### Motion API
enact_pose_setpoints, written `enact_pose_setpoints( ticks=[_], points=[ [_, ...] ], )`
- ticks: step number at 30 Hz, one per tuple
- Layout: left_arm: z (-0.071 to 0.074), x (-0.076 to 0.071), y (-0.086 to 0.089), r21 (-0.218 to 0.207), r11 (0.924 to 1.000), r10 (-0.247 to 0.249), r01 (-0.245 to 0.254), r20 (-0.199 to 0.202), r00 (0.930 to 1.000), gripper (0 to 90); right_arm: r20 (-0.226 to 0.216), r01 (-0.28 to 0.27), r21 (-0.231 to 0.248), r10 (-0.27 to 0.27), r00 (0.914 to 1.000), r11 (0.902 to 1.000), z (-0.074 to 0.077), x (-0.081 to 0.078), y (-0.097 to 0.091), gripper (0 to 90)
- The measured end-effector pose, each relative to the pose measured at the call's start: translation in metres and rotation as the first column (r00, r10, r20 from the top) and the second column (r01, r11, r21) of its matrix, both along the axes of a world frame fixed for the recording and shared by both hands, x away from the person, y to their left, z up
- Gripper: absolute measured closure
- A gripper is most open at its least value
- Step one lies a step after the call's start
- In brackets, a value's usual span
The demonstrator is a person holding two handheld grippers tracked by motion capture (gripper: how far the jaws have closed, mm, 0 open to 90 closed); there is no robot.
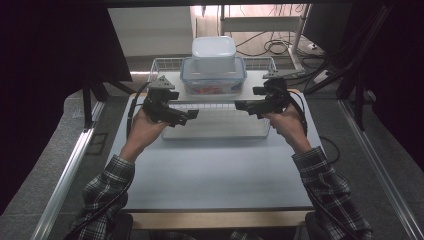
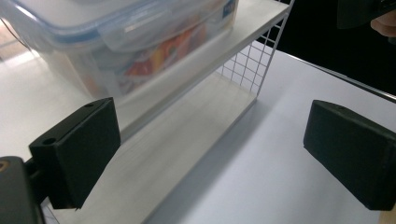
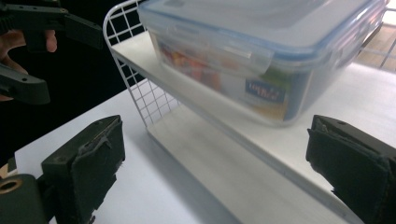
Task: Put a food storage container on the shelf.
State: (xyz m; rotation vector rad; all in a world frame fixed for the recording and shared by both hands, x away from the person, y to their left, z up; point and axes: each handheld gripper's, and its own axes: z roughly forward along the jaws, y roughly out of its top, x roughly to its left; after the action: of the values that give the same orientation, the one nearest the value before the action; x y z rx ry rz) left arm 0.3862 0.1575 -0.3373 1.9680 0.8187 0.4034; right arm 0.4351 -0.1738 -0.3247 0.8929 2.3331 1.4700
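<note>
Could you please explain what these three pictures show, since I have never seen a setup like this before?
A person at a table holds a hand tool with two black jaws in each hand: the left gripper and the right gripper. One picture looks down from above; the other two come from cameras riding on each gripper. On the table stands a white wire shelf. On its upper board sits a clear lidded container, with a white container stacked on top. Both grippers are open and hold nothing.

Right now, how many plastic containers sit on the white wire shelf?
2: a clear blue-rimmed lidded plastic box on the top shelf, and a white opaque tub stacked on it.
</note>
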Motion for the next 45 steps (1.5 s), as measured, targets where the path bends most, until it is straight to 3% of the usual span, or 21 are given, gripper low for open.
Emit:
enact_pose_setpoints(
  ticks=[22,41,45],
  points=[
    [-0.04,-0.02,0.002,0.002,0.9999,-0.014,0.014,0.004,0.9999,3.3,0.015,-0.025,-0.025,0.025,0.9996,0.9994,-0.03,-0.018,-0.007,4.6],
    [-0.078,-0.028,0.007,-0.036,0.9994,0.0,-0.001,-0.017,0.9999,3.7,0.016,-0.024,-0.055,0.025,0.9996,0.9982,-0.061,-0.026,-0.006,3.2],
    [-0.081,-0.029,0.006,0.005,0.9999,0.014,-0.014,-0.009,0.9999,3.8,0.015,-0.021,-0.064,0.022,0.9997,0.9978,-0.064,-0.026,-0.006,3.1]
  ],
)
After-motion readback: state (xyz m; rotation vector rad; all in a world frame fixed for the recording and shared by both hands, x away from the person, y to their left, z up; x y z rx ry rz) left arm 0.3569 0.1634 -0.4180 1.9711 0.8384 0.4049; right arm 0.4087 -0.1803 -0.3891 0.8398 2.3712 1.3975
